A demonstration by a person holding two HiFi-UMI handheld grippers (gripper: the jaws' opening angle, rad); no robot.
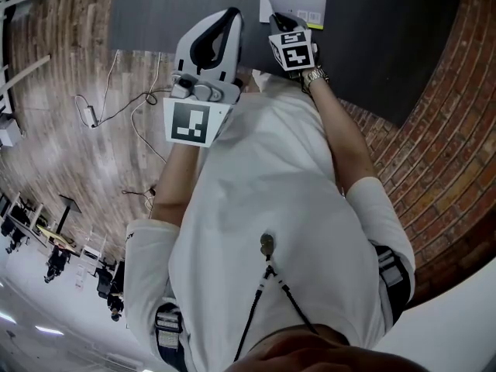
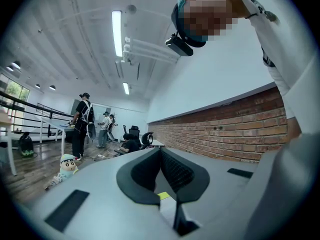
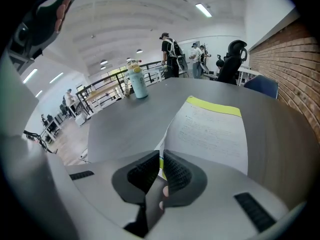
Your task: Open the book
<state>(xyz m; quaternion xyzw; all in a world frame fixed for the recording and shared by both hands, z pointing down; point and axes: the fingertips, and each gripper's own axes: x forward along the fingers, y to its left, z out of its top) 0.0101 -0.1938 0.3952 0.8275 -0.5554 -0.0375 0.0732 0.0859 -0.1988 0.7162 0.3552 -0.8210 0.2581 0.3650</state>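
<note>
Right tongs point(image 3: 160, 156): jaws drawn almost together and clamped on the near edge of the top sheet point(image 3: 172, 119) of the book point(image 3: 210, 134). That edge stands raised off the pages below and curls up between the pads. The tongs point steeply down at the counter point(image 3: 125, 124).

Book: lies flat on the dark grey counter just ahead of the right tongs. It is white, with fine print on the top sheet and a yellow-green strip along its far end. In the head view it sits at the counter's near side, in front of the person.

Left tongs point(image 2: 160, 154): jaw tips meet and nothing is gripped between them. They are held level in front of the person's chest, pointing out into the room, well apart from the book.

Other items: a pale blue-green bottle point(image 3: 136, 83) stands upright farther back on the counter, apart from the book. A brick wall point(image 3: 292, 69) runs along the right. People point(image 3: 172, 51) stand in the background.
</note>
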